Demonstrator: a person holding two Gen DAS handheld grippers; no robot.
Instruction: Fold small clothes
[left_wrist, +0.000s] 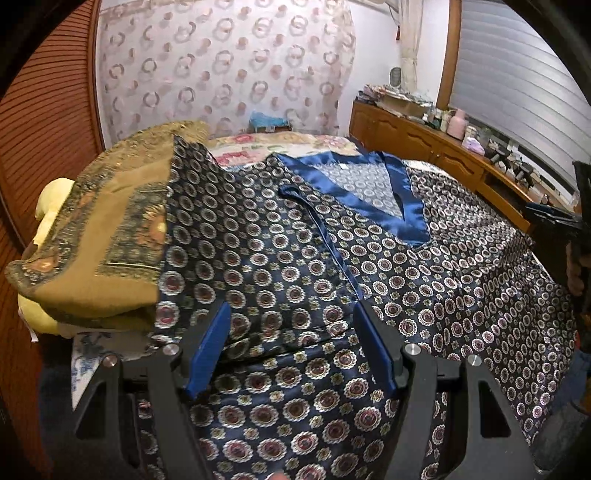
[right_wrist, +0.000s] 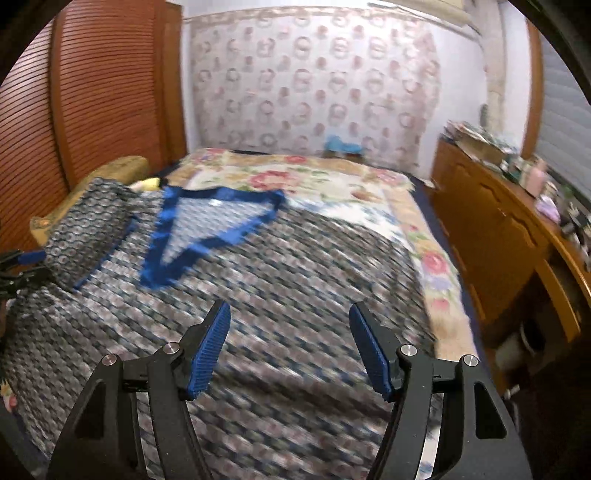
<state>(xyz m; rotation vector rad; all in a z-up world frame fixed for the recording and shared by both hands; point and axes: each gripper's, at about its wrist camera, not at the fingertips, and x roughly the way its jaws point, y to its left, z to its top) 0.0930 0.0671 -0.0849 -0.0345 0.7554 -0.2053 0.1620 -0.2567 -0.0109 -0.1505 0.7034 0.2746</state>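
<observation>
spread flat on the bed (right_wrist: 436, 236), neckline (left_wrist: 369, 184) up: patterned satin top (left_wrist: 332, 280), left sleeve (left_wrist: 207, 206) already folded inward, presumably to narrow it. left gripper (left_wrist: 291, 317) hovering above the cloth, jaws wide, holding nothing. right gripper (right_wrist: 290, 317) likewise wide and empty, likely heading for the opposite side.

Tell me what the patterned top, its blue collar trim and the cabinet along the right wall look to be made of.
Patterned top: likely satin or silk-like woven fabric; it shines and drapes in soft folds.
Blue collar trim: glossy satin-type band, with bright highlights along it.
Cabinet: apparently varnished wood, orange-brown with raised door panels; solid or veneer cannot be told.
</observation>
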